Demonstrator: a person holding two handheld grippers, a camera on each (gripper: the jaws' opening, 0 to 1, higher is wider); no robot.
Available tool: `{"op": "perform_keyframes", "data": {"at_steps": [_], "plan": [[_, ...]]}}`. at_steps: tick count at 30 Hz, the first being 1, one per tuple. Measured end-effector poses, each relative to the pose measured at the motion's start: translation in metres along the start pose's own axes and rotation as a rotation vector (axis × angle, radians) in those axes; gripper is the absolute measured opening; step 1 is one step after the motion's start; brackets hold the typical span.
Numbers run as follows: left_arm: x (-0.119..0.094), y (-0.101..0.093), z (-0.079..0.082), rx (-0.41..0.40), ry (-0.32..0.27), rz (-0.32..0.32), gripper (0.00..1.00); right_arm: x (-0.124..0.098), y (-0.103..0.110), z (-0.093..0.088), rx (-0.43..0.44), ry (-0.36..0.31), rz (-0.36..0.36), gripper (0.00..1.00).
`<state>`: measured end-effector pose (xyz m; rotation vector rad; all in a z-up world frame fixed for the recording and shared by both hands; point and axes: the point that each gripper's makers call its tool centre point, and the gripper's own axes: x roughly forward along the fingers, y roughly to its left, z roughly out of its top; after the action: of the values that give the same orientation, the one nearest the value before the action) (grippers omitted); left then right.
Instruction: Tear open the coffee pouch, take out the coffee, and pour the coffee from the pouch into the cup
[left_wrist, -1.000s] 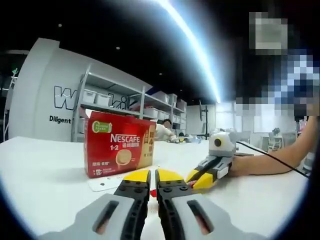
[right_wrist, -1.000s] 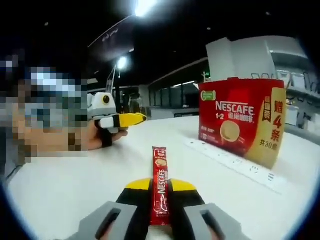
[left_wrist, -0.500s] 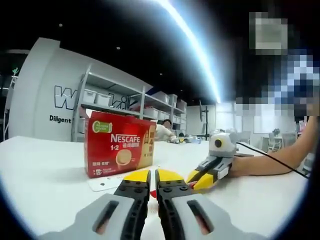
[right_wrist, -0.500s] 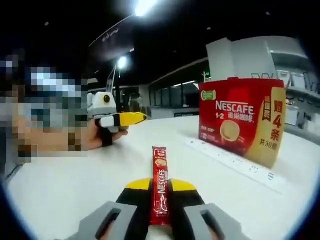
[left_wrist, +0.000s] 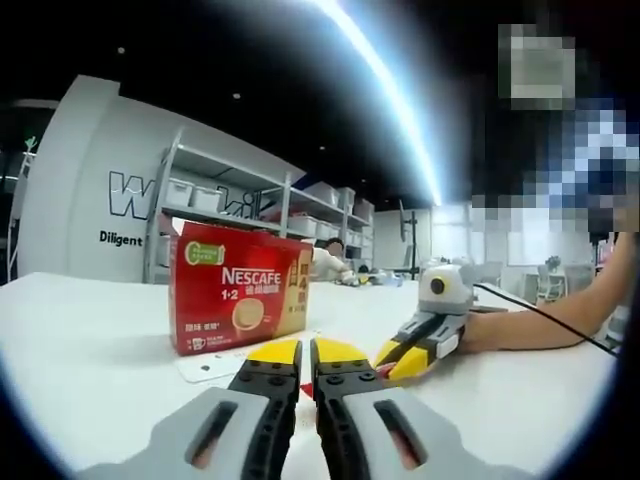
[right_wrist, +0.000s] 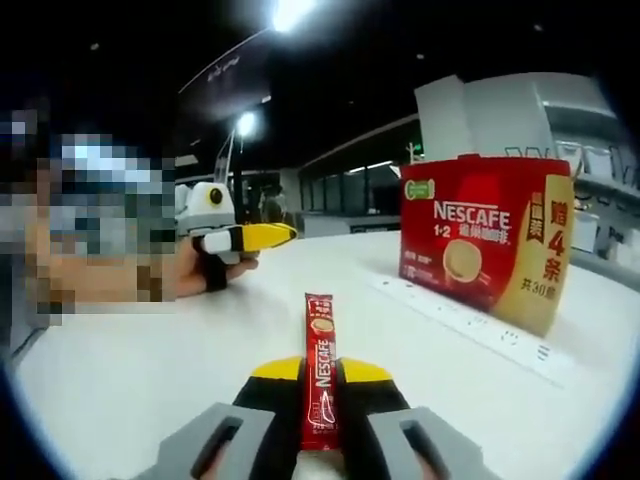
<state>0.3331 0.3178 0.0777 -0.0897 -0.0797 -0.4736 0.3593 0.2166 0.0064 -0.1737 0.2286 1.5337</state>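
In the right gripper view, my right gripper (right_wrist: 320, 366) is shut on a slim red Nescafe coffee stick pouch (right_wrist: 320, 340). The pouch points forward over the white table (right_wrist: 150, 370), its far end free. My left gripper (left_wrist: 305, 346) is low over the table with its yellow-tipped jaws shut. A sliver of red shows in the gap between them. In the right gripper view the left gripper (right_wrist: 282, 236) sits far left in a hand, apart from the pouch. The right gripper (left_wrist: 388, 358) lies just right of the left jaws.
A red Nescafe box (left_wrist: 238, 300) (right_wrist: 485, 250) stands upright on the table. A white power strip (right_wrist: 470, 325) (left_wrist: 212, 366) lies flat in front of it. A person's forearm (left_wrist: 560, 320) and a black cable rest on the table. Shelving stands far behind.
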Motion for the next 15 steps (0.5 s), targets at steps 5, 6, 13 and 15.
{"op": "perform_keyframes", "data": {"at_steps": [5, 6, 13, 15], "plan": [[-0.0002, 0.0001, 0.0003, -0.003, -0.002, 0.0, 0.07, -0.0002, 0.0015, -0.0004, -0.002, 0.002, 0.001, 0.12], [-0.0003, 0.0001, 0.0005, -0.004, -0.003, 0.0, 0.07, -0.0002, 0.0024, -0.0007, -0.004, 0.004, 0.001, 0.12], [-0.0002, 0.0009, 0.0008, -0.008, -0.005, 0.001, 0.07, 0.0005, 0.0029, -0.0027, -0.014, 0.016, 0.005, 0.12], [-0.0004, 0.0015, 0.0008, -0.01, -0.005, 0.003, 0.07, 0.0006, 0.0028, -0.0027, -0.015, 0.016, 0.006, 0.12]]}}
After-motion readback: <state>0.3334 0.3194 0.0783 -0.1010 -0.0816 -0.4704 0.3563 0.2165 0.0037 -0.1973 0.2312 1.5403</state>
